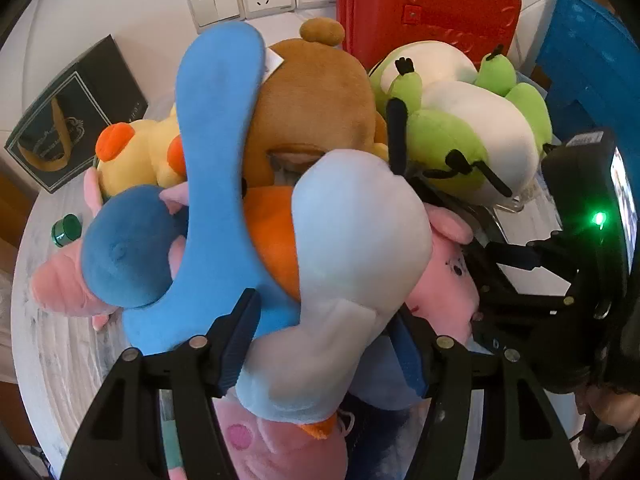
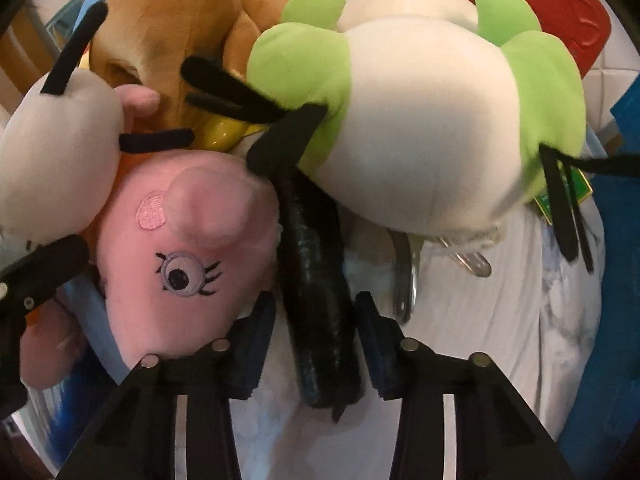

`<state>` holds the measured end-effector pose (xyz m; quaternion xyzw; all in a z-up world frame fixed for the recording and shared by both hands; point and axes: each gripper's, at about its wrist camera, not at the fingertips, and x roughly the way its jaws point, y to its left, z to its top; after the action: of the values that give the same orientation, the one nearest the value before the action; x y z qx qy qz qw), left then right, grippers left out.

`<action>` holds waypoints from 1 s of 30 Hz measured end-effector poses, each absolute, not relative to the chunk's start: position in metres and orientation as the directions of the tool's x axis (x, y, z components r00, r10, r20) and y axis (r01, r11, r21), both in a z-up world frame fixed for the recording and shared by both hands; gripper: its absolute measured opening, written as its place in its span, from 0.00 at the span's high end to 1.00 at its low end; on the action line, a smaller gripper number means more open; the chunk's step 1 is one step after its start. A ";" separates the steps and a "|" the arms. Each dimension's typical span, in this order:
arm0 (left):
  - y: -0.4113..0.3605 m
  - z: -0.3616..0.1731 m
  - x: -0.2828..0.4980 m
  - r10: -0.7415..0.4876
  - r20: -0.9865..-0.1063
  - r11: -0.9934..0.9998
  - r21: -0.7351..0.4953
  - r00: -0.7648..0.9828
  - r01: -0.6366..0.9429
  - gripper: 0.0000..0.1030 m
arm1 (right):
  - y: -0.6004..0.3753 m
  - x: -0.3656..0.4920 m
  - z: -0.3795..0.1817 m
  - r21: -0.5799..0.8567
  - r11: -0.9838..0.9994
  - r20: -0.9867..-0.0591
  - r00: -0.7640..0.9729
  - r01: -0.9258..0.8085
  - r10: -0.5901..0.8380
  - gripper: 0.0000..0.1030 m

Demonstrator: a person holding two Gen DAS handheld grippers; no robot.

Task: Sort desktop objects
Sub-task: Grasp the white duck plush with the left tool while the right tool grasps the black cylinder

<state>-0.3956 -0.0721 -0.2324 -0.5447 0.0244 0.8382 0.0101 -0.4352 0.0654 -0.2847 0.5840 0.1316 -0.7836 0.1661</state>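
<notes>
A pile of plush toys fills both views. My left gripper [image 1: 324, 344] is shut on a blue and white plush [image 1: 352, 240] with an orange patch, its pads pressed into the fabric. Under and beside it lie a pink pig plush [image 1: 444, 276], a brown plush [image 1: 316, 100], a yellow duck plush [image 1: 136, 156] and a green and white plush [image 1: 472, 128]. My right gripper [image 2: 316, 340] has its pads either side of a long black plush limb [image 2: 316, 300] of the green and white plush [image 2: 420, 132], with small gaps showing. The pink pig [image 2: 180, 248] lies left of it.
A dark printed box [image 1: 76, 116] leans at the left. A small green cap [image 1: 66, 230] sits on the white table [image 1: 52, 352]. A red case [image 1: 424, 4] and a blue crate [image 1: 592, 64] stand behind. A clear container rim [image 2: 404, 276] lies under the green plush.
</notes>
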 end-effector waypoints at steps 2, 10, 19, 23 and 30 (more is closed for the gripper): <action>-0.071 -0.233 -0.398 -0.023 -0.915 -0.998 0.043 -0.402 -0.042 0.39 | 0.066 -0.439 -0.286 -0.006 -0.910 -0.960 -0.257 0.414 -0.110 0.63; -0.075 -0.235 -0.404 -0.017 -0.919 -0.999 0.033 -0.395 -0.036 0.39 | 0.063 -0.452 -0.300 -0.008 -0.906 -0.971 -0.222 0.423 -0.095 0.63; -0.078 -0.225 -0.386 -0.003 -0.914 -1.000 0.007 -0.405 -0.010 0.64 | 0.074 -0.431 -0.303 -0.007 -0.918 -0.970 -0.224 0.396 -0.089 0.66; -0.075 -0.215 -0.368 0.007 -0.912 -1.000 -0.004 -0.411 -0.008 0.65 | 0.088 -0.402 -0.303 0.003 -0.921 -0.978 -0.193 0.390 -0.085 0.66; -0.052 -0.193 -0.343 0.042 -0.891 -0.999 -0.026 -0.453 -0.040 0.66 | 0.120 -0.347 -0.287 0.037 -0.941 -0.972 -0.208 0.338 -0.112 0.66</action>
<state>-0.3426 -0.0521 -0.1926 -0.5226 -0.0006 0.8522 0.0240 -0.3473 0.1202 -0.2868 0.6122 0.0920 -0.7717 0.1458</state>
